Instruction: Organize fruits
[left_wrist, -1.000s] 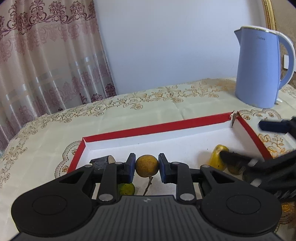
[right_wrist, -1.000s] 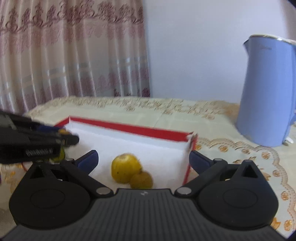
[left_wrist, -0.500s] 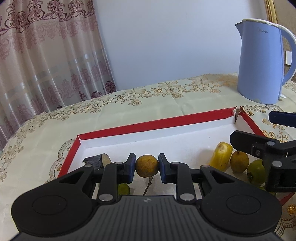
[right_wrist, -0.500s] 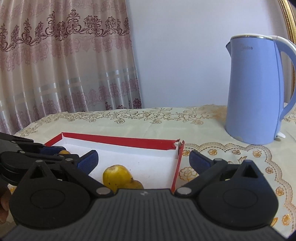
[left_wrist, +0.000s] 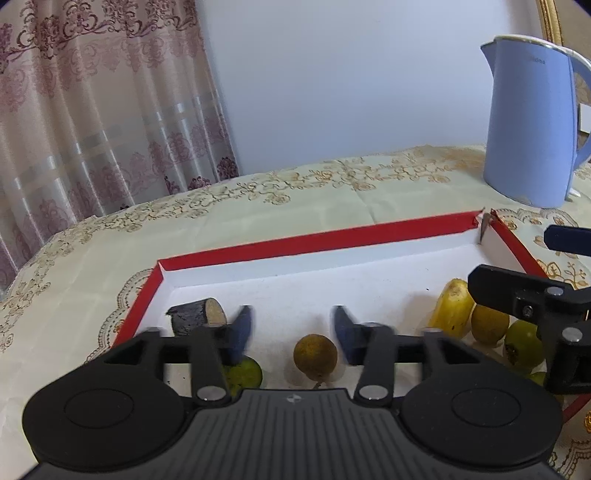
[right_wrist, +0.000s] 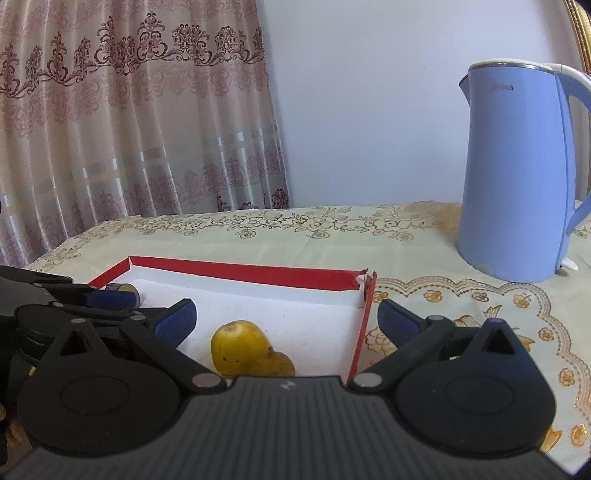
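A red-rimmed white tray (left_wrist: 317, 240) lies on the table. My left gripper (left_wrist: 291, 326) is open; a brownish round fruit (left_wrist: 315, 356) lies on the tray floor between its blue fingers, touching neither. A green fruit (left_wrist: 243, 373) and a dark cut piece (left_wrist: 195, 317) lie at the tray's left. A yellow fruit (left_wrist: 452, 308) and smaller fruits (left_wrist: 489, 323) cluster at the right, below my open right gripper (right_wrist: 286, 315). In the right wrist view the tray (right_wrist: 258, 273) holds the yellow fruit (right_wrist: 238, 347) with a smaller one (right_wrist: 273, 363) against it.
A blue electric kettle (left_wrist: 532, 122) stands on the patterned tablecloth (left_wrist: 295, 192) beyond the tray's right corner; it also shows in the right wrist view (right_wrist: 517, 177). A curtain (left_wrist: 92, 110) hangs behind the table's left side. The tray's far right corner (right_wrist: 365, 280) is torn.
My left gripper has opened and let go of the brownish fruit, which now rests on the tray floor. The right gripper has stayed open and lifted slightly.
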